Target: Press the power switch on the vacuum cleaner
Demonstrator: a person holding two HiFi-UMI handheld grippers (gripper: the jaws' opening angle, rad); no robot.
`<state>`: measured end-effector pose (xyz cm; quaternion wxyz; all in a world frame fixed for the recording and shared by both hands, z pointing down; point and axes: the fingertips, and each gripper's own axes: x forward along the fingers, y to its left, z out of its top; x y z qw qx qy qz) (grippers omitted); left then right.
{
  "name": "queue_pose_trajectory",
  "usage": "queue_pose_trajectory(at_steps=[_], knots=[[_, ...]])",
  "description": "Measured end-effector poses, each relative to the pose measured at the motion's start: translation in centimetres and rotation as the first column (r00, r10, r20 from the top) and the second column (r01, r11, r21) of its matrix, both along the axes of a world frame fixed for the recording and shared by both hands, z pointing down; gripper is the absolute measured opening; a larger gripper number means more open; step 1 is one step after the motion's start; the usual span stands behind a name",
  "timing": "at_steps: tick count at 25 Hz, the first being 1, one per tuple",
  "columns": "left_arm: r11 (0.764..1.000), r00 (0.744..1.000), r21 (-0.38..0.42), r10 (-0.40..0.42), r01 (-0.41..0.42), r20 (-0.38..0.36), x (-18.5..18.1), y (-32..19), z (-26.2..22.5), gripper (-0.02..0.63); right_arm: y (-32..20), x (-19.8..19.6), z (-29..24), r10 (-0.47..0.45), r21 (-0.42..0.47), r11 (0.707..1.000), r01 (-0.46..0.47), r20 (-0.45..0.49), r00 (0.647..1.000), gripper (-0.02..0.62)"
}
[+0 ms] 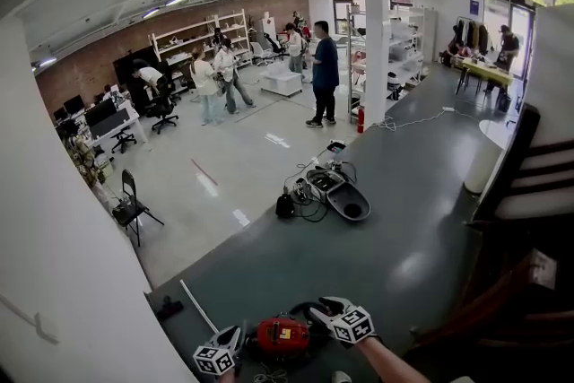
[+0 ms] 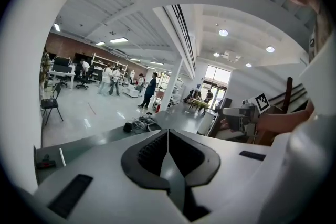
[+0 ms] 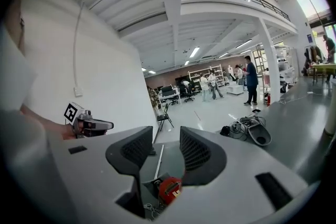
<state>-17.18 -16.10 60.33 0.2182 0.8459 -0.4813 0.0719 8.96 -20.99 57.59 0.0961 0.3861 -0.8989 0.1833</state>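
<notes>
The red vacuum cleaner (image 1: 282, 335) lies on the dark floor at the bottom of the head view, with a black hose curling round it. My left gripper (image 1: 229, 347) is just left of it and my right gripper (image 1: 327, 314) just right of it and slightly farther off. In the right gripper view the jaws (image 3: 166, 139) stand open with nothing between them. The red vacuum cleaner (image 3: 169, 189) shows low down through the gap. In the left gripper view the jaws (image 2: 167, 135) are shut and hold nothing, and the vacuum cleaner is out of sight there.
A white wand (image 1: 198, 305) and a small black part (image 1: 169, 309) lie on the floor to the left. A heap of cables with a grey vacuum head (image 1: 334, 190) sits farther out. Wooden stairs (image 1: 529, 193) rise at the right, a white wall (image 1: 54, 265) at the left. Several people stand far back.
</notes>
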Motion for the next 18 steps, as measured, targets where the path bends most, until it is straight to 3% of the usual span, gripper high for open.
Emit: queue_pose_trajectory(at_steps=[4,7,12,18], knots=[[0.996,0.996,0.001,0.087,-0.087,-0.038,5.6,-1.9,-0.4,0.006,-0.2,-2.8,-0.4,-0.039,0.012,0.999,0.039,0.025,0.999,0.169],[0.991,0.99,0.003,0.136,-0.136,-0.046,8.4,-3.4,-1.4,0.006,-1.0,-5.1,-1.0,-0.068,0.028,0.997,0.067,0.053,0.996,0.113],[0.984,0.983,0.005,0.18,-0.18,-0.033,9.8,-3.4,-2.7,0.006,-1.4,-7.7,-1.1,-0.106,0.026,0.994,0.105,0.067,0.992,0.089],[0.987,0.987,-0.027,0.156,-0.157,-0.042,10.1,-2.1,-0.9,0.006,-0.3,-6.5,0.5,-0.117,0.002,0.993,0.117,0.037,0.992,0.081]])
